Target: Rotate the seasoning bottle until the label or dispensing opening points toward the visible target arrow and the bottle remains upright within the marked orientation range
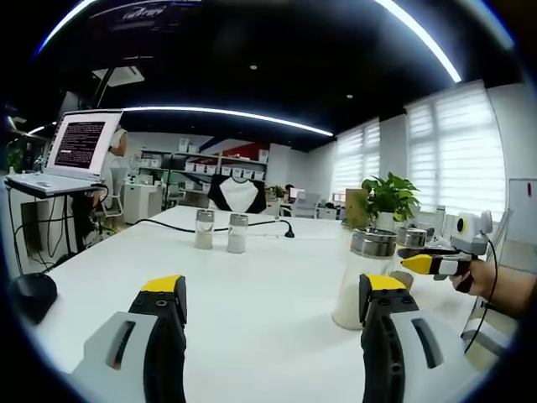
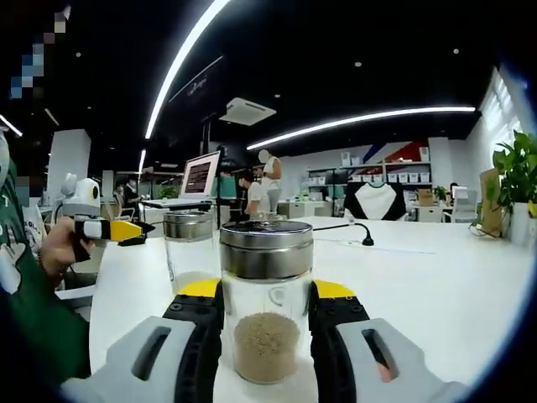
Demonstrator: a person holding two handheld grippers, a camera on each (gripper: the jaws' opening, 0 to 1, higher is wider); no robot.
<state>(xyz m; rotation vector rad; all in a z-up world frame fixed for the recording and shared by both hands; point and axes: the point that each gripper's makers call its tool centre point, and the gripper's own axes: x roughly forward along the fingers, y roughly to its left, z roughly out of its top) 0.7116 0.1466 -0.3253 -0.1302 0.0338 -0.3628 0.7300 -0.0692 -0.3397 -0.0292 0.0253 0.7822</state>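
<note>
The right tool (image 2: 267,312) is clamped on the seasoning bottle (image 2: 266,298), which should be twisted slowly, base flat on the bench (image 2: 436,285), while the left tool (image 1: 273,306) hangs released.

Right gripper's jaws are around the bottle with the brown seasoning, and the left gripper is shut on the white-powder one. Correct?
Not quite. The right gripper does have its jaws around the brown seasoning bottle. But in the left gripper view the left gripper is open, jaws wide apart over bare table; the white-powder bottle stands just beside its right jaw, ungripped.
</note>
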